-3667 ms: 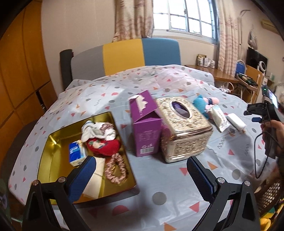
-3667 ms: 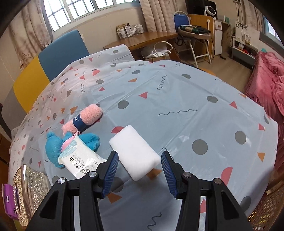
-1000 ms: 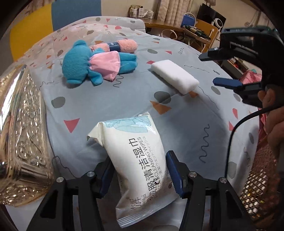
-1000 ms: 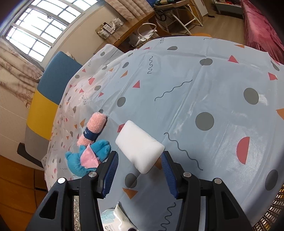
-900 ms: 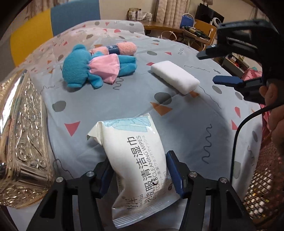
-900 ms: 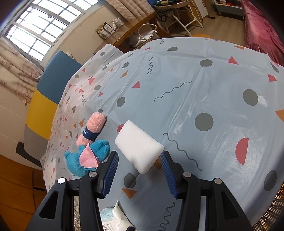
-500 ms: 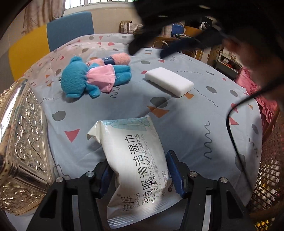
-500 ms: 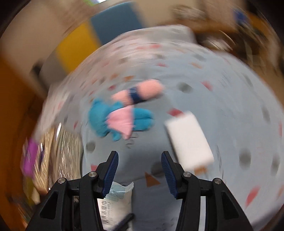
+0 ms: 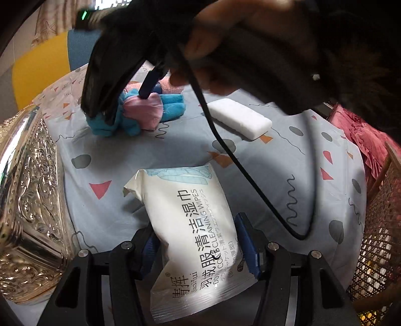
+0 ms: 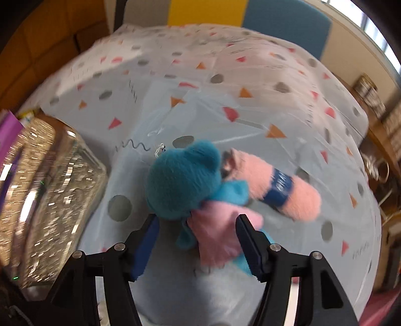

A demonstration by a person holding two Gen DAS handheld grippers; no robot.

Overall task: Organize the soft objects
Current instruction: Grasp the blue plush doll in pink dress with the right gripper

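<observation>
Right gripper (image 10: 196,242) over doll (image 10: 198,198) on cloth, jaws opening, doll between, ungripped. Lower straight, centre on pink dress, then close. Left gripper (image 9: 198,248) clamped on wipes (image 9: 193,233); keep steady.

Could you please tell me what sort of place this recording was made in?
Most likely a room in a home, perhaps a bedroom or living room. A patterned cloth covers a round table, a padded panel in yellow and blue stands behind it, and curtains hang at a window. Plush toy and tissue box suit a household.
</observation>
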